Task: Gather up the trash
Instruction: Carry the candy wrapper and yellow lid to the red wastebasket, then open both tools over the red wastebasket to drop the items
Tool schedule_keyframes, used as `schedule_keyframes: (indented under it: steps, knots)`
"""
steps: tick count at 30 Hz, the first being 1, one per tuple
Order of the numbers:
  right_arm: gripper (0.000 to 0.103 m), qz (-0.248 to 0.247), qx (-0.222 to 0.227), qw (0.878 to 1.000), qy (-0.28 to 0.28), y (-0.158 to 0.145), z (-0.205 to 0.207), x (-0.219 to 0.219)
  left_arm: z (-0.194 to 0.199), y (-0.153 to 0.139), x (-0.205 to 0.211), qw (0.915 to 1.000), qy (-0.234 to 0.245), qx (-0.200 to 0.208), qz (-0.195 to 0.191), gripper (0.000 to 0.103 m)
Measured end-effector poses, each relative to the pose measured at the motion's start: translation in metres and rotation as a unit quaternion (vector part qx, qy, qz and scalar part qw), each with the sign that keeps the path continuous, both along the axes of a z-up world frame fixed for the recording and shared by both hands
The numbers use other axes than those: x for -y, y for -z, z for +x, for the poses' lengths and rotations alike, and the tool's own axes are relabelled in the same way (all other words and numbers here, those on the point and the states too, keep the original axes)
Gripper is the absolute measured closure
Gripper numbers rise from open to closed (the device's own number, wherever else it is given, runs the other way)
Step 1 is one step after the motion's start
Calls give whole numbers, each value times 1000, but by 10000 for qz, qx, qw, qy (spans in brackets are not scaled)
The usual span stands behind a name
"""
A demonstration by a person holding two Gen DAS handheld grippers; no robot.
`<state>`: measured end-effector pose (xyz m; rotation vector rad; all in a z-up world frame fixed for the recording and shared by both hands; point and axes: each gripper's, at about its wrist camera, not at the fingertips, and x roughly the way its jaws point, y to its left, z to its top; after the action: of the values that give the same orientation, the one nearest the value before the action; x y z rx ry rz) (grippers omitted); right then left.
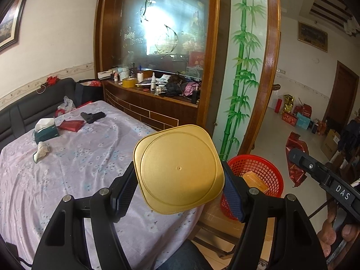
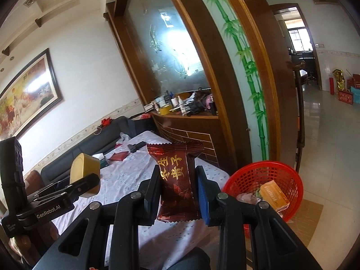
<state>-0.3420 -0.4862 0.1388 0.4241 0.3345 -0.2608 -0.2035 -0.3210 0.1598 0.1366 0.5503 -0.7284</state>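
Left wrist view is aimed forward along its fingers [image 1: 234, 193], close above the cloth-covered bench [image 1: 56, 180], toward the glass cabinet [image 1: 157, 45]. Right wrist view is set further right, tilted, facing likewise. Bench, cabinet and red basket [image 2: 263, 180] are shared by both views.

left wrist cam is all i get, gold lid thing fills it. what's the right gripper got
Observer: The right gripper is shut on a dark red snack wrapper with gold characters.
Operator: my gold thing, is it flat or a box
Observer: From the right wrist view the gold container has depth, a shallow tub held by the left gripper.
Operator: basket got stuff in it besides the orange box
Observer: Yes, the red basket also holds crumpled pinkish wrappers beside the orange box.
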Motion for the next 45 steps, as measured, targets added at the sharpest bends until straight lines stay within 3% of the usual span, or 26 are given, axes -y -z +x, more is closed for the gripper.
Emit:
schedule_keyframes:
  steps: [13,27,45]
  knots:
    - [72,27,-61,9985,535,3,-7,43,5,2,43,9974,687,-169,-134,33]
    - [71,227,-57,9932,1140,10,-23,88,-6,15,111,9871,1576,-273,-61,33]
    - [71,537,-169,9903,1266,30,-21,126,-6,47,164,9820,1794,-530,248,33]
